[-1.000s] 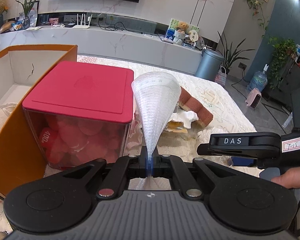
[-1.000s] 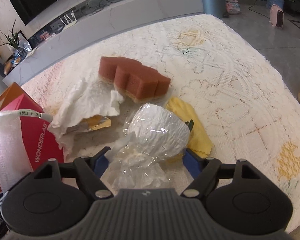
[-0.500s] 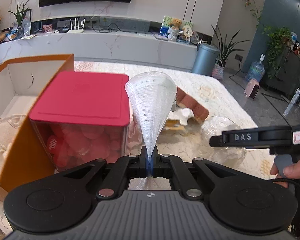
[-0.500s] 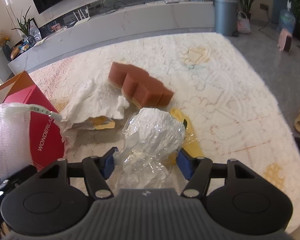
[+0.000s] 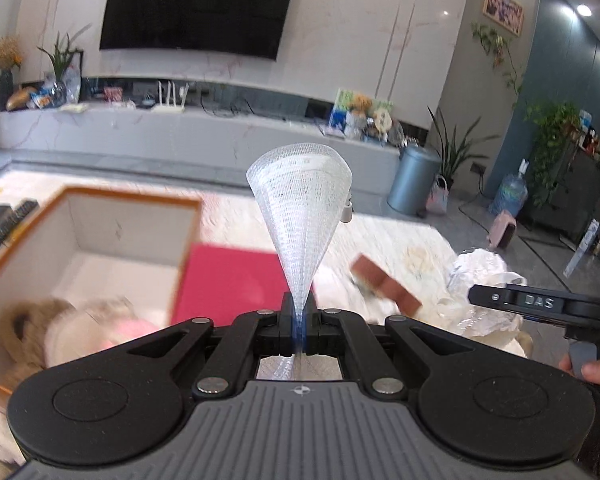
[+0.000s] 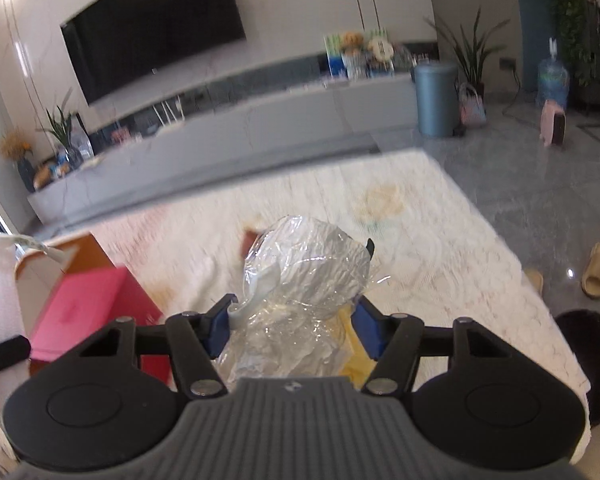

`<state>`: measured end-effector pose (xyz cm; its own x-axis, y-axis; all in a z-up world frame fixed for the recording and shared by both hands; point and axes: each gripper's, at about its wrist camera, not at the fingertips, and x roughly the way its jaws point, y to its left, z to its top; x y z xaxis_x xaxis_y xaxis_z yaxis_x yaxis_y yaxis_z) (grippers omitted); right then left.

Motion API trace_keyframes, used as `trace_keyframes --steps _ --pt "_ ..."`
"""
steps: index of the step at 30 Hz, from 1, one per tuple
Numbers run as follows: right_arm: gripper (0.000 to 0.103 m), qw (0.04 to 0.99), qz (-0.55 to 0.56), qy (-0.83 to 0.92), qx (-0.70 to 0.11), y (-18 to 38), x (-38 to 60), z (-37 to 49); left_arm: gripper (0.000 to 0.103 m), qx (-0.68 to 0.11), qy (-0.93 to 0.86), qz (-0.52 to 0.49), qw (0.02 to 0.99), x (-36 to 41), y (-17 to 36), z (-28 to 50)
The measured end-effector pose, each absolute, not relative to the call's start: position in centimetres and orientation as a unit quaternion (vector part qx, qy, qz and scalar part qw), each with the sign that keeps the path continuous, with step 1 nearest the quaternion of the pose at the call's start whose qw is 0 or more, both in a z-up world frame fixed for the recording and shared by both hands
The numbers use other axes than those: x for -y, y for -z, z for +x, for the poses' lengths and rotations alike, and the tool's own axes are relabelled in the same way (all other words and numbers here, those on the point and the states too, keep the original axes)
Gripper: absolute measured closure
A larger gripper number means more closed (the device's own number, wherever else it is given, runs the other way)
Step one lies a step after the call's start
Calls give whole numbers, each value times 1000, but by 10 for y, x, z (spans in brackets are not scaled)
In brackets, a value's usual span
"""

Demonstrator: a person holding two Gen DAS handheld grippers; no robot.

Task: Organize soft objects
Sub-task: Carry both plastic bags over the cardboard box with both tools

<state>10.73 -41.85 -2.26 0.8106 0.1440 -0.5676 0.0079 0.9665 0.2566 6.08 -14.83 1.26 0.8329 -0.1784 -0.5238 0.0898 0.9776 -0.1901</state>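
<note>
My left gripper [image 5: 300, 320] is shut on the narrow end of a white foam mesh sleeve [image 5: 300, 208], which fans upward like a cone above the table. My right gripper [image 6: 294, 320] is shut on a white bundle wrapped in clear plastic [image 6: 312, 260], its blue pads pressing both sides, and the bundle hangs clear of the tablecloth. In the left wrist view the same bundle [image 5: 480, 268] shows at the right, behind the other gripper's black body. An orange cardboard box [image 5: 132, 200] stands open at the left with a furry plush toy [image 5: 60, 332] inside.
A red-lidded clear box [image 5: 228, 280] stands beside the orange box. A brown sponge [image 5: 384, 286] and a yellow cloth [image 6: 356, 360] lie on the lace tablecloth [image 6: 440, 260]. The table edge runs along the right, with slippers [image 6: 598, 272] on the floor beyond.
Both grippers have risen and tipped up, so more of the room shows. The right gripper closed on the wrapped bundle and lifted it off the table. The left kept its hold on the mesh sleeve.
</note>
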Motion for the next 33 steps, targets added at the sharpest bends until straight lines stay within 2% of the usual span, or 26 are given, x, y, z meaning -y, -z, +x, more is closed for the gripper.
trace_keyframes --steps 3,11,19,24,27,30,33 --pt "41 949 132 -69 -277 5 405 101 101 -268 69 -71 958 132 -29 60" --pt "41 933 128 -206 -265 -16 339 90 101 -233 27 -16 972 75 -52 56" --pt "41 907 83 -316 -266 -32 241 79 101 -239 21 -130 962 -6 -30 58" --pt "41 923 38 -285 -257 -43 177 81 101 -256 12 -159 953 -41 -15 64" --pt "41 926 28 -267 -264 -39 145 96 101 -243 1 -157 957 -58 -12 62" --pt "41 934 -45 -235 -266 -24 104 114 101 -244 -4 -177 954 -76 -6 69" --pt "42 922 -51 -247 -293 -6 72 142 101 -236 -11 -175 956 -87 -7 78"
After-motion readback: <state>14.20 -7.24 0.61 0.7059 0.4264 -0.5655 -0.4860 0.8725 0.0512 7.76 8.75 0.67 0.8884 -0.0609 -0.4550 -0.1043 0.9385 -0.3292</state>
